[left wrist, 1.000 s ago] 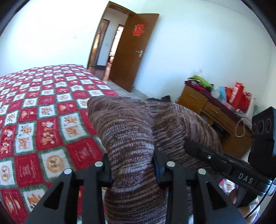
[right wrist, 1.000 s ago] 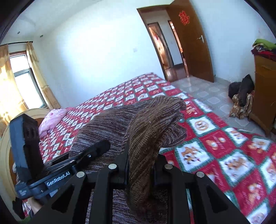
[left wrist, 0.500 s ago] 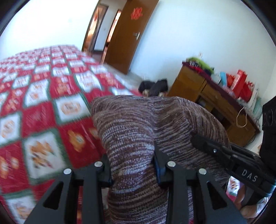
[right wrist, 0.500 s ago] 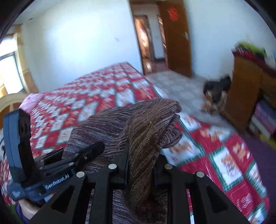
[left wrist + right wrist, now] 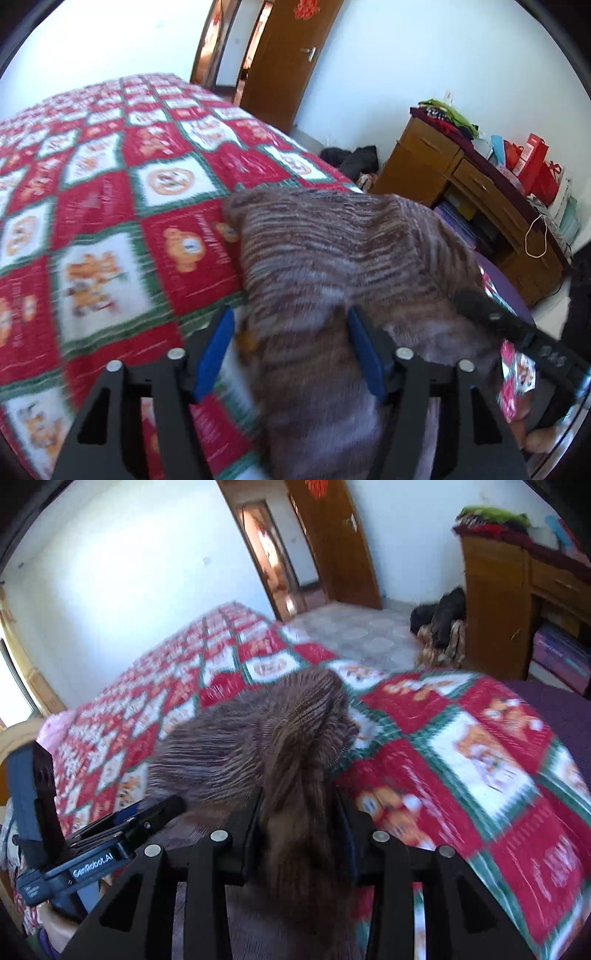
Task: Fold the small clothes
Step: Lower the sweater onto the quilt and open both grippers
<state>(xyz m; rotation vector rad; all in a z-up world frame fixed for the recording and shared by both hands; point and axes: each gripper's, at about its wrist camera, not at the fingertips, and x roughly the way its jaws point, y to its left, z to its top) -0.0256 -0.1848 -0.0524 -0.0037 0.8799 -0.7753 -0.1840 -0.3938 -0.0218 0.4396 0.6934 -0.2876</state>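
Left wrist view: left gripper (image 5: 291, 350) jaws stand well apart, blue pads clear of the cloth on one side; the brown knit garment (image 5: 332, 258) runs through the gap and forward, draped toward the near right corner of the bed (image 5: 110, 206). It looks released or nearly so, not pinched. Right gripper (image 5: 517, 332) lies just to the right, on the same edge.

Right wrist view: right gripper (image 5: 299, 819) jaws are part open with a bunched fold of the garment (image 5: 266, 738) between them; grip uncertain. Long axis runs straight ahead from both claws, across the bed (image 5: 480, 757) corner. Judgement: next move is laying the fold flat forward.
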